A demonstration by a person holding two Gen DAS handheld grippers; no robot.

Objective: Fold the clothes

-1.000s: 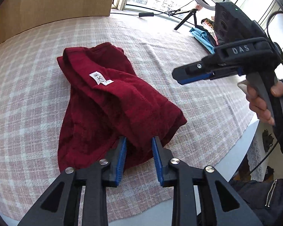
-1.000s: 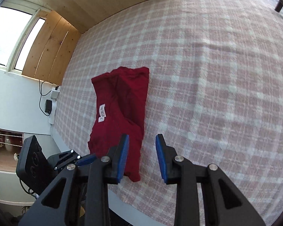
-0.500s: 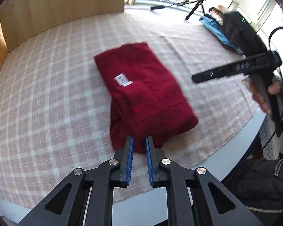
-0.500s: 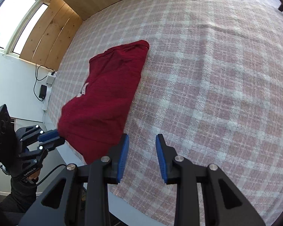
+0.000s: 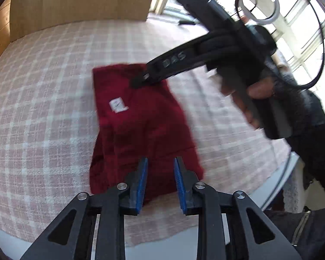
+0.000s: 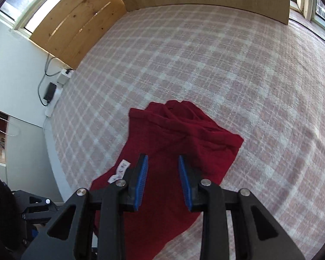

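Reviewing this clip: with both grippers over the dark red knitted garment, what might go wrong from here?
1. The dark red knitted garment lies close to the table's near edge; a tug toward the person could drag it off.
2. Its far end is bunched and wrinkled, so a fold made now may turn out uneven.
3. The left gripper, whose jaws have just been opening, and the right gripper both stand open with nothing gripped; closing could catch only the top layer.

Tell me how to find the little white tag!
Look at the big table covered by a pink checked cloth. One dark red garment lies folded on it near the front edge. The tag is the small white patch on top of the garment, the only white spot on all that red.
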